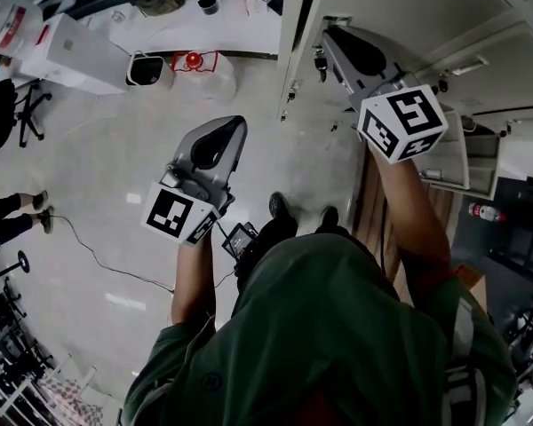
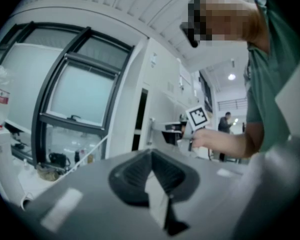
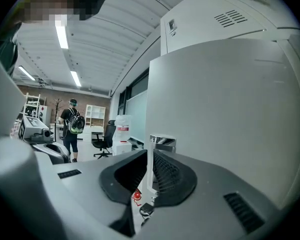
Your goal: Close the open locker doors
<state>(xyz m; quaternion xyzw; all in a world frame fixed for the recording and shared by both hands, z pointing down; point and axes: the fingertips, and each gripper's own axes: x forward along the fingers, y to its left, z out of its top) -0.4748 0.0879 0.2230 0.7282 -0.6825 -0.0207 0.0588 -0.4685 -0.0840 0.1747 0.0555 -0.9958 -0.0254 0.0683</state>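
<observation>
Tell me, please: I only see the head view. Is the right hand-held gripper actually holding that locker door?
Observer: It looks so. The right hand-held gripper has its jaws nearly together, with the edge of the locker door between them.
Operator: And the other one?
Observer: The left hand-held gripper is shut, holding nothing.
Operator: Has the door a handle?
Observer: Yes, a shiny handle sits just beyond the jaws.

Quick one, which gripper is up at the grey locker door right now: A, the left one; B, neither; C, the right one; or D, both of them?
C: the right gripper is raised to the locker door, which fills much of its view, while the left gripper hangs over the floor.
</observation>
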